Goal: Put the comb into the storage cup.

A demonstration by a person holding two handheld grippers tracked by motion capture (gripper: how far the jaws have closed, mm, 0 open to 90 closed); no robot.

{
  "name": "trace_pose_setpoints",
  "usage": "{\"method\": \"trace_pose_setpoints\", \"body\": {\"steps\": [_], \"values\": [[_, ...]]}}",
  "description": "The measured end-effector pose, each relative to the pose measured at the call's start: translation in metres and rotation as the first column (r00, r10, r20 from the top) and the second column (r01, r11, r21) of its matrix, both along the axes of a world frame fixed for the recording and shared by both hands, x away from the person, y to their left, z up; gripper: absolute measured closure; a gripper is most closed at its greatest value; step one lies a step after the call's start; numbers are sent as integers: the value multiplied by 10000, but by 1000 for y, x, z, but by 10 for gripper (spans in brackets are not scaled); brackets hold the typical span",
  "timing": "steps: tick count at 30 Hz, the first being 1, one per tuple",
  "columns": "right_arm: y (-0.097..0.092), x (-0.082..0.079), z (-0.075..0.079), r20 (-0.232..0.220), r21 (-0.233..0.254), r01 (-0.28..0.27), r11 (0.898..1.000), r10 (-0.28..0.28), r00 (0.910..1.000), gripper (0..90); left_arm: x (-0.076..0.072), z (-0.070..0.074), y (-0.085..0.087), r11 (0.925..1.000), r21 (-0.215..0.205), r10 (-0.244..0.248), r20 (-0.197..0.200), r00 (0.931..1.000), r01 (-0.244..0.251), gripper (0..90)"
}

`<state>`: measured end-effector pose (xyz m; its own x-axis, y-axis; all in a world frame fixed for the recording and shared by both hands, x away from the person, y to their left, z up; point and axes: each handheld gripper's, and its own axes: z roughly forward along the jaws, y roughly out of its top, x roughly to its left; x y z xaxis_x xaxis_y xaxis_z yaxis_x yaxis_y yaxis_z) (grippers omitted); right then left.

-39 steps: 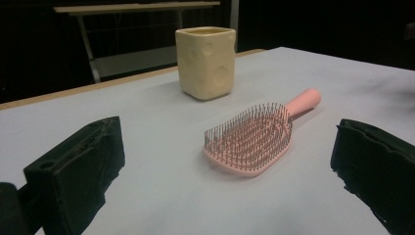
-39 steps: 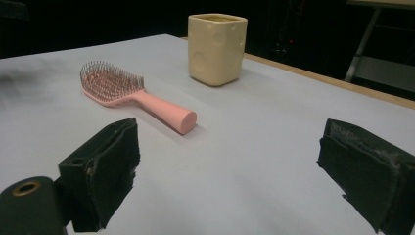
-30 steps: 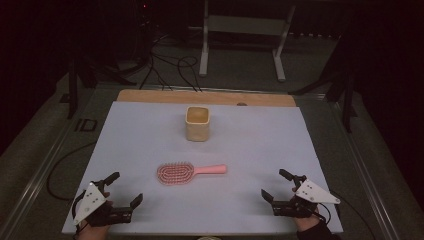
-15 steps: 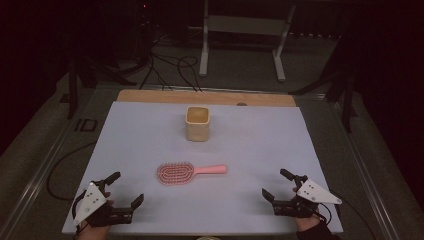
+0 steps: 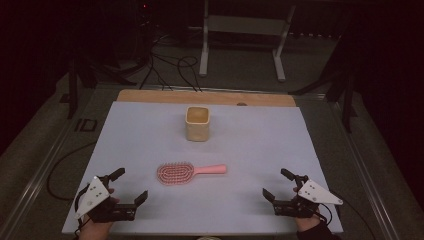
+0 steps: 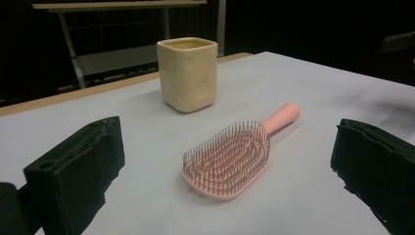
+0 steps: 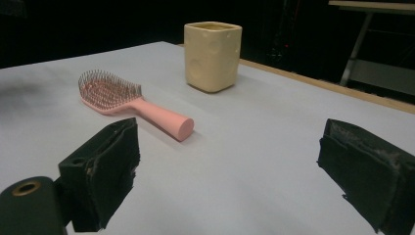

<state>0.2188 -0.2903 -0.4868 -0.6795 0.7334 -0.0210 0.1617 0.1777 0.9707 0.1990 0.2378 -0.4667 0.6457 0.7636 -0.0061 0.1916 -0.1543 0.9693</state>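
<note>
Hairbrush (image 5: 191,172): we see it flat, bristles up, untouched.
Cup (image 5: 197,123): inside hidden from us.
Left gripper (image 5: 131,186): spread, empty.
Right gripper (image 5: 275,185): spread, empty.

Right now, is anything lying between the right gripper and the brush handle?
No. In the high view, bare table cover separates the right gripper from the pink hairbrush; the right gripper view agrees.
</note>
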Motion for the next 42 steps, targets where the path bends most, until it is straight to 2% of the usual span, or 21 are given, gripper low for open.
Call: {"method": "trace_pose_setpoints", "body": {"steps": [4, 11, 22, 30, 42], "values": [[1, -1, 0, 40, -14, 30, 10000, -30, 10000, 81, 4, 12, -4, 9997, 172, -199, 10, 9998, 199, 3], [1, -1, 1, -25, 26, 21, 10000, -21, 10000, 81, 11, 26, -9, 9979, 501, -413, -112, 9991, 418, 3], [0, -1, 1, -2, 83, 41, 10000, -41, 10000, 81, 24, 44, -24, 9951, 599, -783, -106, 9969, 788, 3], [0, -1, 1, -1, 106, 5, 9999, -5, 10000, 81, 39, 56, -44, 9894, 564, -1324, -290, 9908, 1339, 4], [-1, -1, 1, -10, 200, 26, 9998, -25, 10000, 81, 55, 63, -69, 9805, 513, -1868, -538, 9809, 1896, 4]]}}
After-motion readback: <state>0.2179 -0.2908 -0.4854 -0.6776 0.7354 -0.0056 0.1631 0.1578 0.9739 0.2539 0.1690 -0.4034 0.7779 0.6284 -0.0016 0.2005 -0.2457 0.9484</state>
